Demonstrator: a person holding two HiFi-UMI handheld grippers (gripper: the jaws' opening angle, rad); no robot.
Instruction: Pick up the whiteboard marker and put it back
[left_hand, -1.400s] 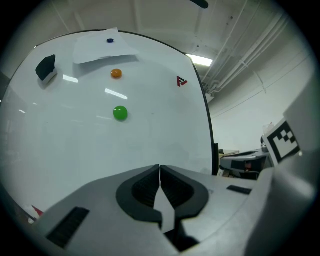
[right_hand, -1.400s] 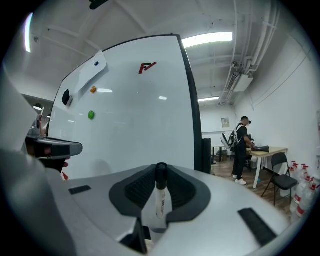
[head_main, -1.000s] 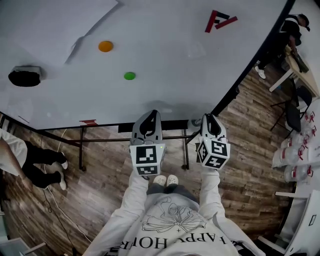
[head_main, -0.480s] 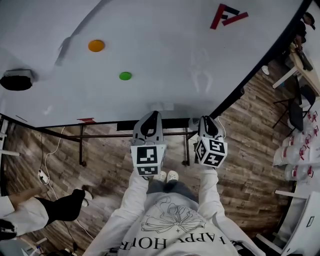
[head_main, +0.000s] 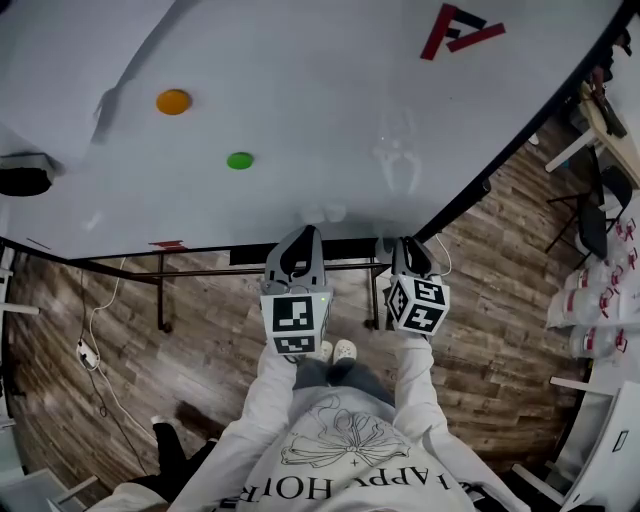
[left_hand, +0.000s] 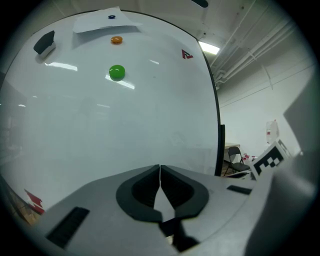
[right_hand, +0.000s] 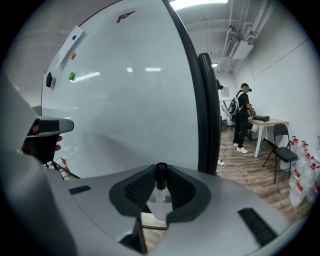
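Marker (right_hand: 160, 184) sits clamped in the right gripper (head_main: 402, 246), black cap on top, white body below, held near the whiteboard (head_main: 300, 90) bottom edge. Left gripper (left_hand: 160, 172) is just to the left, jaws together with nothing between them, and also faces the board. Green magnet (head_main: 240, 160) is on the board further left, with the orange magnet (head_main: 173, 101) beyond it. Black eraser (head_main: 20, 181) is at the far left edge. A person (right_hand: 243, 118) stands by a table (right_hand: 272, 121) far right.
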